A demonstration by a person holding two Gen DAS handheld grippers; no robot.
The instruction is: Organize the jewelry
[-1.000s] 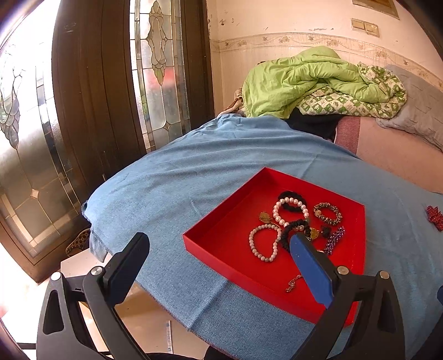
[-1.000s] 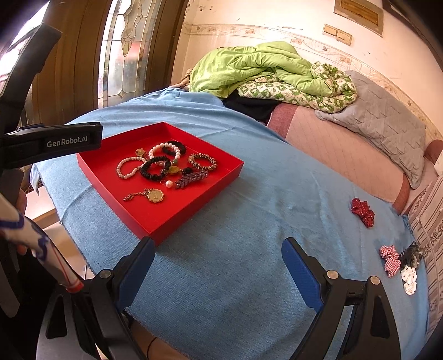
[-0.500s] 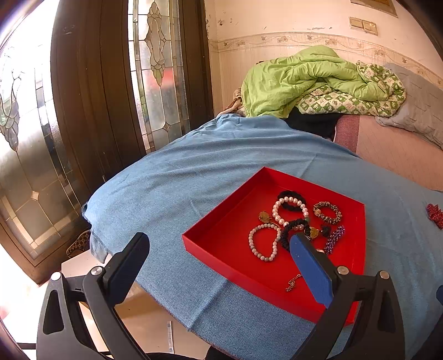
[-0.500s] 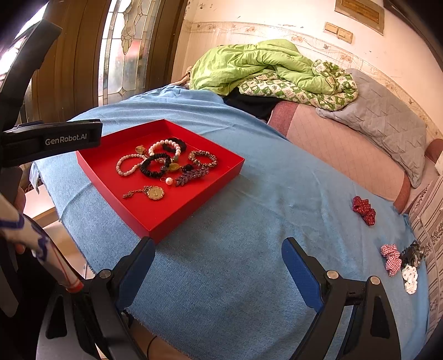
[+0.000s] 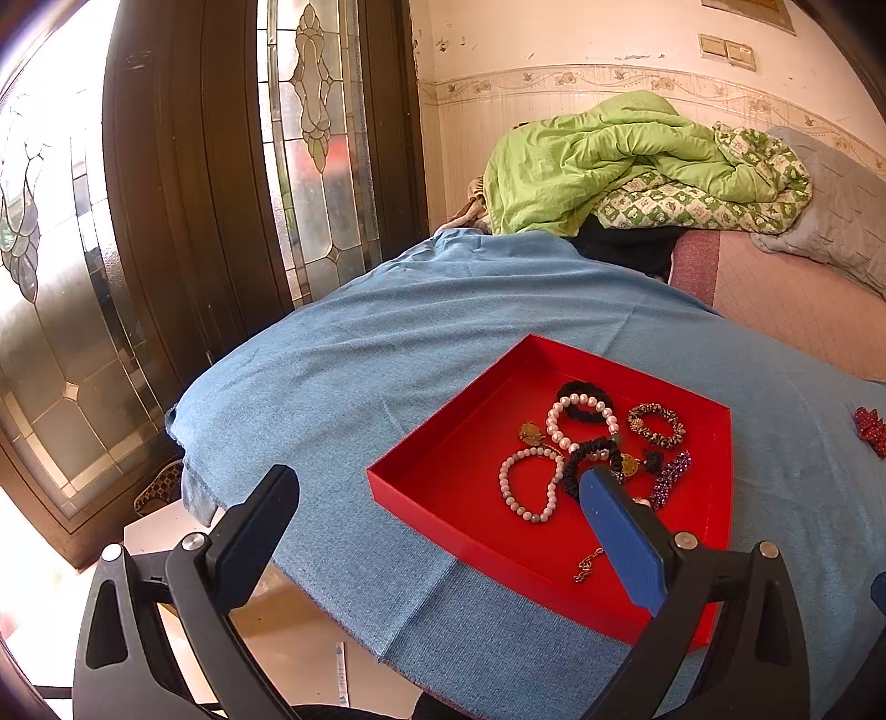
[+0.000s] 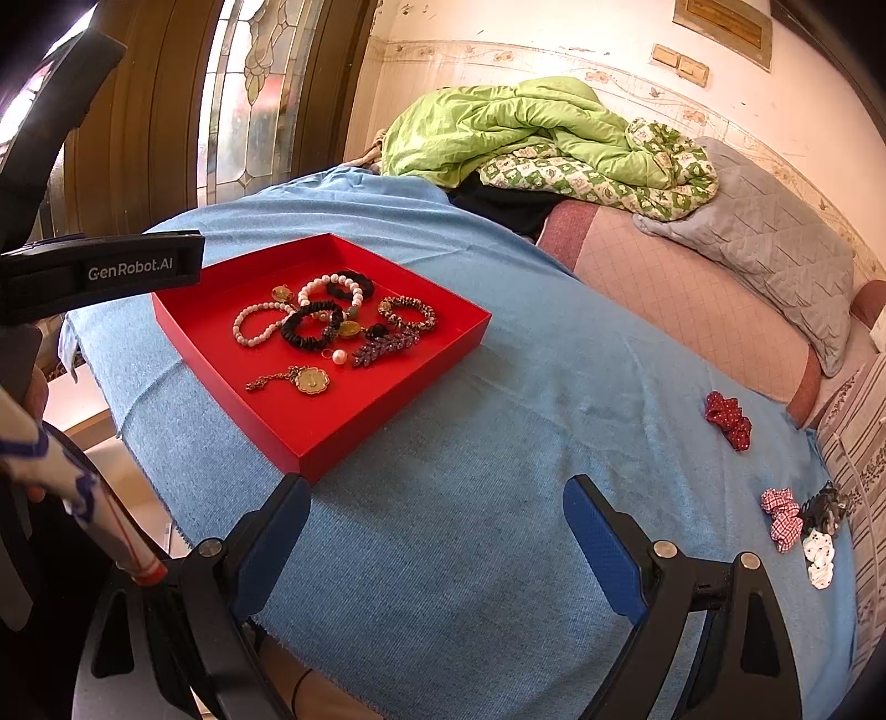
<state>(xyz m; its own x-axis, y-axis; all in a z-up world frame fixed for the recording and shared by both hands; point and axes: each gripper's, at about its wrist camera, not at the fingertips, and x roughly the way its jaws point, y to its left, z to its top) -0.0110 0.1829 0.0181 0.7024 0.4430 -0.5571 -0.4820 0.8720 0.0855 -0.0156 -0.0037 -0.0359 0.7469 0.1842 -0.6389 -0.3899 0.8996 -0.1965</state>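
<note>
Tray: solid red.
Cloth: plain blue weave.
Quilt: lime green; underside green-and-white check.
Pillow: grey, quilted.
Scrunchie: red, white dots.
Scrunchie by bed edge: red-white gingham.
Bead bracelet: pale pink-white.

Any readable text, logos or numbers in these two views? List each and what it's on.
"GenRobot.AI": white lettering on the black body of the left gripper, seen in the right wrist view.
Wall plaque above the bed: any writing is too blurred to read.
Small paper strip on the floor, left wrist view: markings too small to read.
Nothing readable on the red tray or the jewelry.
</note>
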